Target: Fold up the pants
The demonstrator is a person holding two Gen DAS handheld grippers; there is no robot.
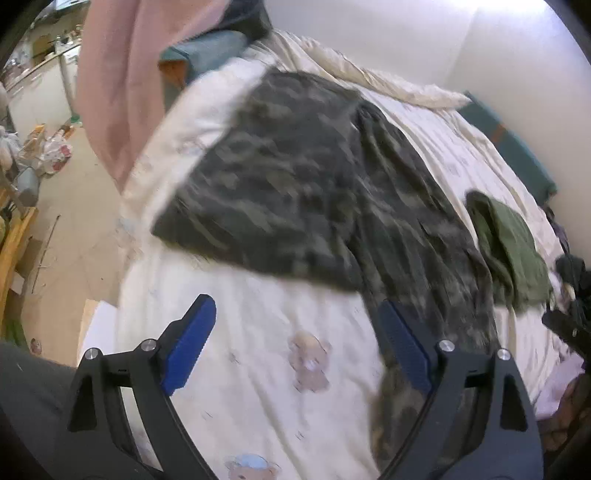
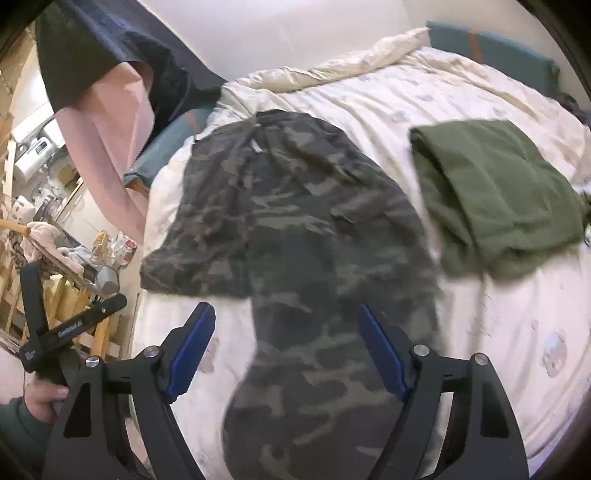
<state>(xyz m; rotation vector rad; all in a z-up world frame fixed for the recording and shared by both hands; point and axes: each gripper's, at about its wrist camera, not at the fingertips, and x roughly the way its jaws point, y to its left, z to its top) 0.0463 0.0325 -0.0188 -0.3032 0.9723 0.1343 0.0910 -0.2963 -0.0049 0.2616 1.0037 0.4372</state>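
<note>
**Camo pants spread on the bed, both grippers empty**

We see the pants (image 2: 295,229) lying on the quilt (image 2: 498,332), one leg running down toward us, the other angled off to the left edge. Our right gripper (image 2: 286,347) hangs over that near leg, jaws wide apart. Our left gripper (image 1: 297,339) hangs over bare quilt, jaws also spread, holding nothing. A folded green garment (image 2: 495,195) lies just right of the pants.

1. Left wrist view: looks down and forward from above the near edge of the cream quilt (image 1: 258,369), facing the white wall (image 1: 369,33).
2. Right wrist view: similar height, same heading; both share the camouflage pants (image 2: 295,229) and the green folded garment (image 2: 498,195).
</note>
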